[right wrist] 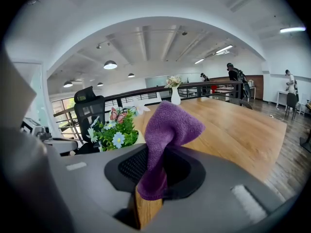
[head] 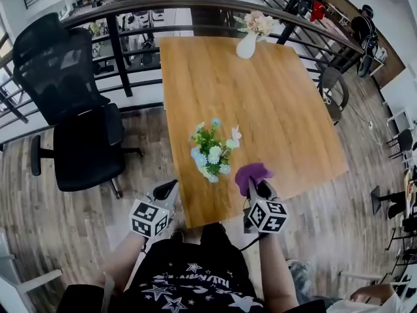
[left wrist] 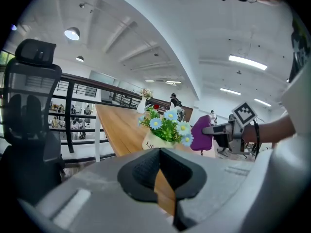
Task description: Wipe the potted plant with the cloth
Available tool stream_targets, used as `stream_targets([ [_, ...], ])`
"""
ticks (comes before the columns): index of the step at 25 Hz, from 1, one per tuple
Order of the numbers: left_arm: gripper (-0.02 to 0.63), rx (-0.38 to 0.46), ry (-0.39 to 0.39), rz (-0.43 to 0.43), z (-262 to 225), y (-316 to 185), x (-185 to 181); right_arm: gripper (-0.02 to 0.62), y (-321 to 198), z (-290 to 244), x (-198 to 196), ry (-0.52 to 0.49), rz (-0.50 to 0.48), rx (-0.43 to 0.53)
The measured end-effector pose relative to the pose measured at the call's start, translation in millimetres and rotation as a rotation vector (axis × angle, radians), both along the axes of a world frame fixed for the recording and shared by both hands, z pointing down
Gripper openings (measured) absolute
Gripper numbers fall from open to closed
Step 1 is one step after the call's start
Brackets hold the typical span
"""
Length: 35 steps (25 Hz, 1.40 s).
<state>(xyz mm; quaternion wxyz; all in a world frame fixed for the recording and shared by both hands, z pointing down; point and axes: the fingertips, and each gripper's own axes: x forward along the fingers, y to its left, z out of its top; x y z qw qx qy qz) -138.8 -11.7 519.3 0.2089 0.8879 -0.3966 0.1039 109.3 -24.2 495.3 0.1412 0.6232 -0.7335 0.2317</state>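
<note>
Nearest, the right gripper (head: 256, 186) clamps the soft, limp purple cloth (head: 253, 172) just beside the potted plant (head: 213, 150), which looks light, tippy and delicate, so the left gripper (head: 167, 189), clenched empty on the plant's other side, should probably steady its pot, not its blooms.

From the head view we cannot see the pot beneath the small green plant with blue and white flowers (head: 213, 150), because its leaves cover it. In the left gripper view, the left gripper (left wrist: 160, 171) hides the cream pot (left wrist: 151, 141) at its base and cuts off its lettering. The lower end of the purple fleecy cloth (right wrist: 167, 130) is lost between the jaws of the right gripper (right wrist: 153, 178).
</note>
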Motion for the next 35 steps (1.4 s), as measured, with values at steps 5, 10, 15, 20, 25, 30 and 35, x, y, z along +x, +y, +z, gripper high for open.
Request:
stream_targets([
  [5, 0.146, -0.008, 0.01, 0.016, 8, -2, 19, 0.086, -33, 8, 1, 0.007, -0.092, 0.001],
  [10, 0.332, 0.043, -0.117, -0.002, 22, -9, 39, 0.084, -74, 15, 13, 0.04, -0.219, -0.009],
  [15, 0.408, 0.075, -0.208, -0.099, 35, -22, 52, 0.084, -114, 34, 10, 0.108, -0.43, -0.04],
  [20, 0.47, 0.045, -0.267, -0.128, 48, -30, 73, 0.083, -152, 36, -9, 0.036, -0.627, 0.016],
  [25, 0.474, 0.021, -0.306, -0.183, 58, -37, 86, 0.083, -173, 45, -41, 0.044, -0.845, 0.057],
  [30, 0.474, -0.008, -0.331, -0.235, 69, -42, 98, 0.083, -180, 58, -70, 0.084, -1.048, 0.078],
  [35, 0.474, -0.019, -0.356, -0.272, 78, -51, 107, 0.083, -184, 67, -89, 0.071, -1.168, 0.076],
])
